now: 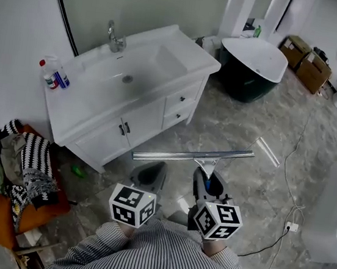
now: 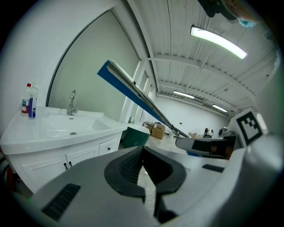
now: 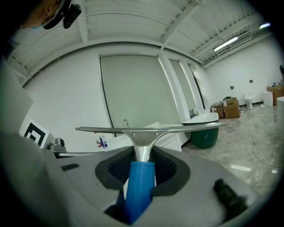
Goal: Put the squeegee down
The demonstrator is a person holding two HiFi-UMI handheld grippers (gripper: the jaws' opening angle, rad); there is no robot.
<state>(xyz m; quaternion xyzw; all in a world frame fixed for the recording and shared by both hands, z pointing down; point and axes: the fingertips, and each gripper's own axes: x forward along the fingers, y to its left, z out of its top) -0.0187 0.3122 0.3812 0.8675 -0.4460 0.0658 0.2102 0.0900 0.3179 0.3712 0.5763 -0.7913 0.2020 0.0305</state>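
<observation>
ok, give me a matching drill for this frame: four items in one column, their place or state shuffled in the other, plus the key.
Items:
1. squeegee
2. left gripper
3. bottles
4. bathtub

Place or state:
A. on the vanity top, by the wall
B. shut, nothing between its fingers
C. on the floor beyond the vanity
D. handle clamped in the right gripper

Pairs: 1-D, 2-B, 3-A, 4-C
</observation>
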